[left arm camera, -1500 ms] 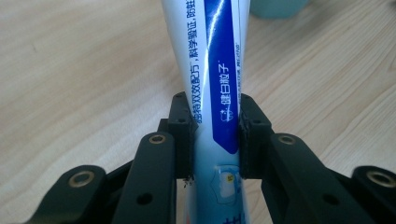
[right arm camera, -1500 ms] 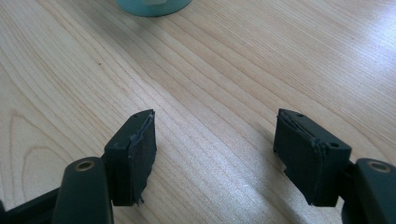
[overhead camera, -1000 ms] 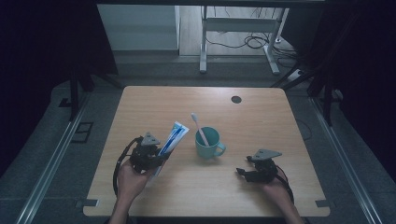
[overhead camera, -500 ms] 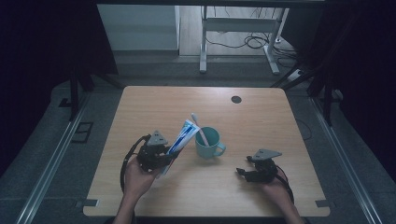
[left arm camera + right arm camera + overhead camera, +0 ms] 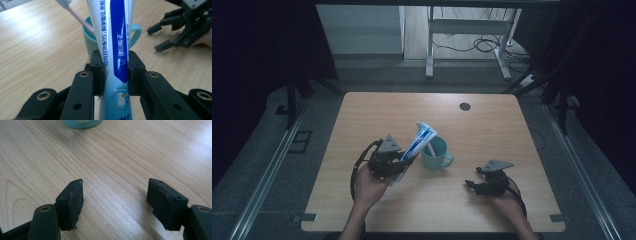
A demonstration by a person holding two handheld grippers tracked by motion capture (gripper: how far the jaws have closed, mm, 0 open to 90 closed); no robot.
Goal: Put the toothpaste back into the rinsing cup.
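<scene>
now the left gripper (image 5: 396, 161) tilts up toward the table's far edge, jaws clamped on a glossy blue-and-white toothpaste tube (image 5: 115, 50) leaning over the smooth teal mug (image 5: 435, 153) near the table's middle. the right gripper (image 5: 478, 186) rests low by the near edge, jaws wide, holding nothing, over pale wood grain.

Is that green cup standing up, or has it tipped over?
Upright: the cup stands on its base on the table, mouth up, with a toothbrush leaning inside.
</scene>
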